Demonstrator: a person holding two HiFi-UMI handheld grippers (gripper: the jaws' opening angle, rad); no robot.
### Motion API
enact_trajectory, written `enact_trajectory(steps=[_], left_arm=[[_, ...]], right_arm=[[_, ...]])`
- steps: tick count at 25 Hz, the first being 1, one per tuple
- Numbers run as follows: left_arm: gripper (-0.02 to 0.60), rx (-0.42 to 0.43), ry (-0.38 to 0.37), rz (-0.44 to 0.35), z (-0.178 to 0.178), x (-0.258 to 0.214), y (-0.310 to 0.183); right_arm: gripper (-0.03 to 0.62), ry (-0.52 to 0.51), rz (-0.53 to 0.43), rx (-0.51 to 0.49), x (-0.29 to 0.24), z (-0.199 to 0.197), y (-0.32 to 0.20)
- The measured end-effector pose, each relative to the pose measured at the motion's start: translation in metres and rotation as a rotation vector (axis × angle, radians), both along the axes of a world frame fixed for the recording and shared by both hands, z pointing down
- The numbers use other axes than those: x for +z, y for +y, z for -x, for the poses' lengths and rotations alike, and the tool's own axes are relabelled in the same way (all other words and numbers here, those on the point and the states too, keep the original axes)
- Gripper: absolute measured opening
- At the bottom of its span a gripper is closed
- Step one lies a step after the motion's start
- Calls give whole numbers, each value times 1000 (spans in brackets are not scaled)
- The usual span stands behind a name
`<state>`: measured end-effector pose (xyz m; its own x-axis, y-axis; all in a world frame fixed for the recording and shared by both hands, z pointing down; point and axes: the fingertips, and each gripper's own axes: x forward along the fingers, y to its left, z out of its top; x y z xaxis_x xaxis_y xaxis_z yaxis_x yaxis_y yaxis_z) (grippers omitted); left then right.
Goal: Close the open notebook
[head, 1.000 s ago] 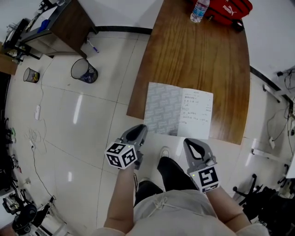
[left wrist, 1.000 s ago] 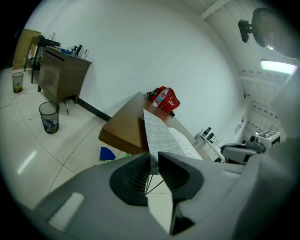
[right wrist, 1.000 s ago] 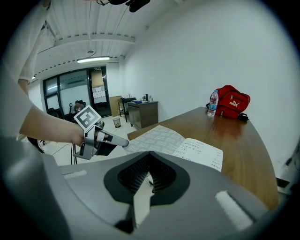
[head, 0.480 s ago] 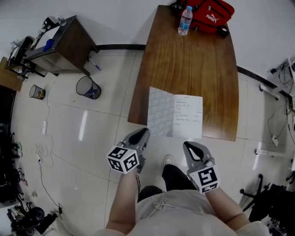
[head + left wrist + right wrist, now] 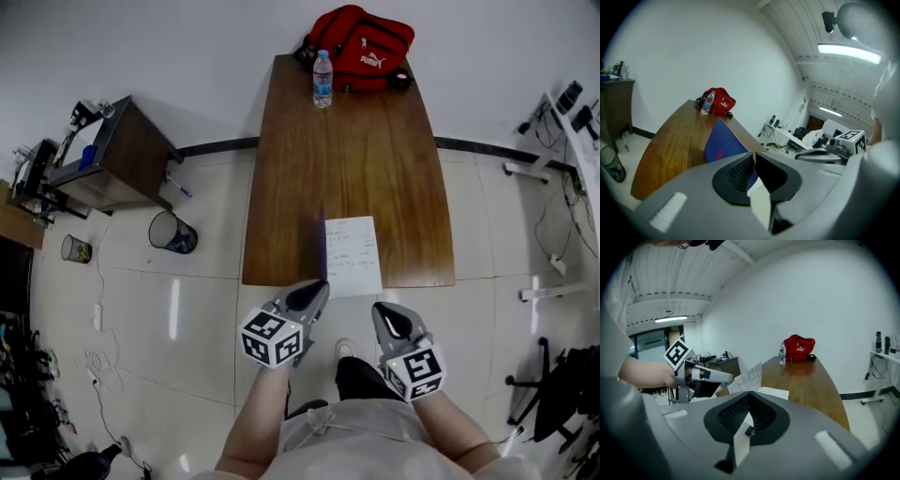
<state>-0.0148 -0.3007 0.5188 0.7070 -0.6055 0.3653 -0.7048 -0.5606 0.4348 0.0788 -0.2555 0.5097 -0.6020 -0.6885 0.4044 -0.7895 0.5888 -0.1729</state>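
Observation:
The notebook [image 5: 353,255] lies at the near edge of the brown table [image 5: 347,150], its written right page flat. Its left cover [image 5: 323,246] stands upright, edge-on in the head view, blue outside [image 5: 724,143] and patterned inside [image 5: 747,377]. My left gripper [image 5: 319,286] holds the near corner of that cover, with its jaws [image 5: 753,154] closing on the corner. Right of it, my right gripper [image 5: 384,314] hangs just off the table edge, short of the notebook, shut with nothing in it [image 5: 749,394].
A water bottle [image 5: 322,80] and a red bag [image 5: 361,47] stand at the table's far end. Left of the table, on the tiled floor, are a waste bin [image 5: 172,232] and a dark side cabinet [image 5: 112,155]. My legs are below the grippers.
The left cover went from lying flat to standing upright, raised by my left gripper. Both grippers have risen and the left has swung right toward the spine.

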Motion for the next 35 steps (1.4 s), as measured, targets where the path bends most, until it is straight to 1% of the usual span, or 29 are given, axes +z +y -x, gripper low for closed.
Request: enact_trajectory(steps=[3, 8, 10, 13, 17, 21, 23, 25, 27, 29, 30, 31, 35], left_arm=[[29, 74, -47, -6, -27, 6, -3], [29, 161, -41, 26, -68, 29, -4], [29, 197, -45, 41, -83, 43, -3], [38, 249, -83, 67, -104, 69, -2], [44, 287, -116, 123, -124, 103, 1], [44, 290, -132, 162, -131, 128, 1], [44, 279, -141, 156, -131, 135, 0], [40, 268, -167, 118, -130, 137, -1], [49, 258, -185, 84, -131, 137, -1], [85, 248, -174, 76, -134, 136, -1], [122, 245, -167, 73, -134, 133, 0], [153, 242, -163, 66, -134, 127, 2], [156, 206, -144, -9, -119, 84, 13]], right_arm=[[6, 2, 9, 51, 3, -20, -1], [6, 15, 35, 123, 16, -51, 1], [7, 14, 46, 147, 24, -59, 4], [8, 16, 74, 175, 40, -71, 7], [6, 17, 112, 190, 56, -86, 7], [6, 19, 139, 205, 72, -97, 2], [6, 29, 150, 196, 79, -98, 0], [7, 38, 152, 187, 85, -96, -2], [7, 44, 154, 181, 88, -95, -3], [6, 45, 152, 178, 89, -94, -1], [8, 44, 149, 176, 88, -93, 0], [6, 44, 146, 174, 86, -92, 3], [7, 61, 104, 149, 67, -79, 18]])
